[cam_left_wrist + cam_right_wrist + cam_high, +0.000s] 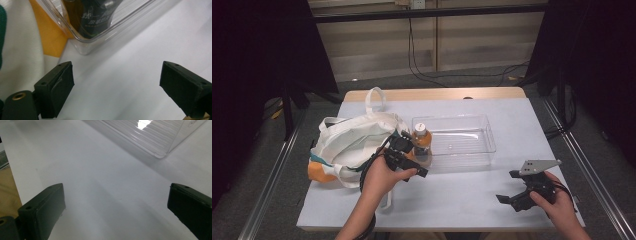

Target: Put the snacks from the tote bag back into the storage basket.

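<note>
A clear plastic bin (462,137) sat near the middle of the white-covered table (452,200), and an orange-labelled drink bottle (422,141) stood upright inside its left end. A white tote bag (349,140) with orange and teal patches lay against the bin's left side, toward the table's left edge.

The left gripper (408,155) hovered just in front of the bin's near-left corner, its jaws spread wide with nothing between them; in the left gripper view the bottle showed dark through the bin's wall (82,37), with the bag's orange patch (51,37) touching that corner. The right gripper (517,192) rested near the table's front right corner, jaws likewise wide and empty, well apart from the bin.

The bottle stood close to the bin's wall, so a careless brush by the left gripper would probably tip it. The light bin might also slide across the smooth cover if nudged.
</note>
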### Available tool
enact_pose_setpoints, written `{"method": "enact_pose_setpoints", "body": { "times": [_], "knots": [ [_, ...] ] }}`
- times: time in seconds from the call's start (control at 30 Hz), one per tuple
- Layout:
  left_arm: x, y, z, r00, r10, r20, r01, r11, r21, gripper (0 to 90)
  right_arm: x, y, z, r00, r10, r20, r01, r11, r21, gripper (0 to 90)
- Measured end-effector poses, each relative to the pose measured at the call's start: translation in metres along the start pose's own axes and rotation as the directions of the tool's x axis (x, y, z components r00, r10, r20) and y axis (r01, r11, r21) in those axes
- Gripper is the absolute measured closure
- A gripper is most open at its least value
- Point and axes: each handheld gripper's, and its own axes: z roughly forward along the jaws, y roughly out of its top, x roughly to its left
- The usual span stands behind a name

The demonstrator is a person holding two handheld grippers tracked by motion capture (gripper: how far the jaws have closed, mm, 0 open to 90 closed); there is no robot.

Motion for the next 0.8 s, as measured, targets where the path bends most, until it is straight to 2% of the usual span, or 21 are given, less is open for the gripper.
{"method": "enact_pose_setpoints", "body": {
  "times": [0.27,0.3,0.63,0.67,0.7,0.73,0.8],
  "knots": [
    [-0.002,-0.005,0.004,0.9998,0.002,0.020,-0.002,0.9998,-0.022,11.9,0.001,0.000,0.001,1.0000,-0.004,0.001,0.004,1.000,0.004,1.0],
    [-0.002,-0.006,0.003,0.9997,0.009,0.022,-0.009,0.9999,-0.009,12.0,0.001,0.000,0.001,1.0000,-0.004,0.002,0.004,1.000,0.005,1.0],
    [0.001,-0.016,0.012,0.9993,-0.009,0.036,0.010,0.9997,-0.022,11.9,0.001,0.000,0.001,1.0000,0.002,-0.003,-0.002,1.000,0.014,1.0],
    [0.002,-0.017,0.012,0.9993,0.001,0.036,-0.001,0.9999,-0.014,12.0,0.001,0.000,0.002,1.0000,-0.004,-0.001,0.004,1.000,0.009,1.0],
    [0.001,-0.018,0.014,0.9990,-0.023,0.040,0.024,0.9993,-0.027,12.0,0.001,0.000,0.002,1.0000,-0.004,-0.001,0.004,1.000,0.010,1.0],
    [0.002,-0.018,0.013,0.9993,0.000,0.038,0.001,1.0000,-0.009,11.9,0.001,0.000,0.002,1.0000,-0.005,-0.002,0.005,1.000,0.010,1.0],
    [0.002,-0.020,0.015,0.9990,-0.013,0.042,0.014,0.9997,-0.021,11.9,0.001,0.000,0.002,1.0000,-0.006,-0.001,0.006,1.000,0.011,1.0]
  ]
}}
